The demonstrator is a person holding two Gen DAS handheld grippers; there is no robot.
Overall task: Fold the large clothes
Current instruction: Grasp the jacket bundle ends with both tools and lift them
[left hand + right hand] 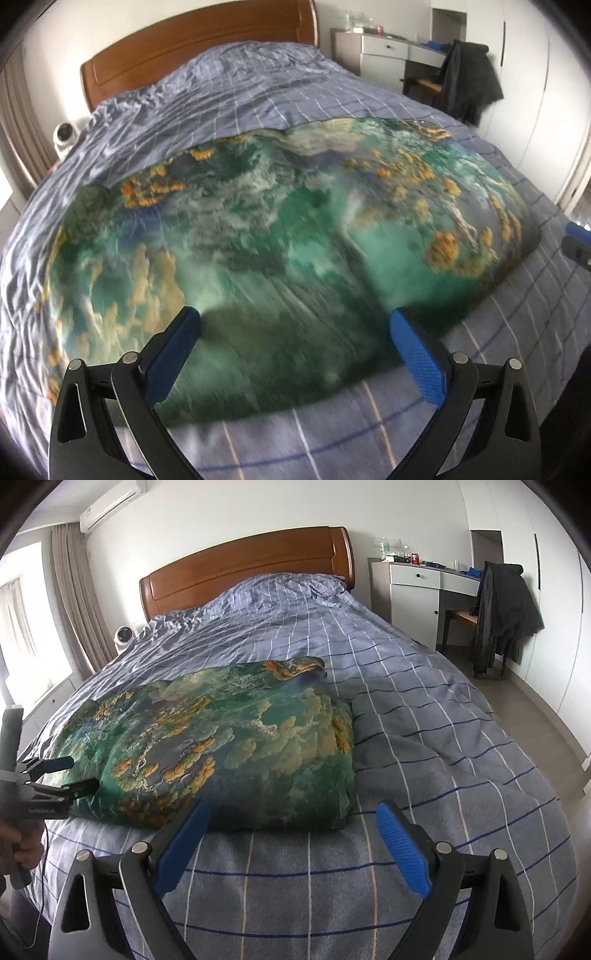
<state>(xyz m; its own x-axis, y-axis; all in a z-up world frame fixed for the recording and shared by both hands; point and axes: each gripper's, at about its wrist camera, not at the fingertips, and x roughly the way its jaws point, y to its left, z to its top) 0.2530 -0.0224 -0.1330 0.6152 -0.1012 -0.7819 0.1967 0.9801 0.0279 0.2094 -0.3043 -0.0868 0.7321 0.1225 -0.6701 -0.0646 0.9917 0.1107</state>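
Blue-grey checked bedding covered the whole bed, wooden headboard at the far end. A green and orange printed cloth lay on it as a thick, puffy folded block, towards the foot and left of the middle. The left gripper hung over the cloth's near edge, jaws wide apart and empty; the right gripper sat just short of that edge, likewise spread and holding nothing.

A bed under a blue checked duvet carries a folded green-and-orange printed cloth near its foot.
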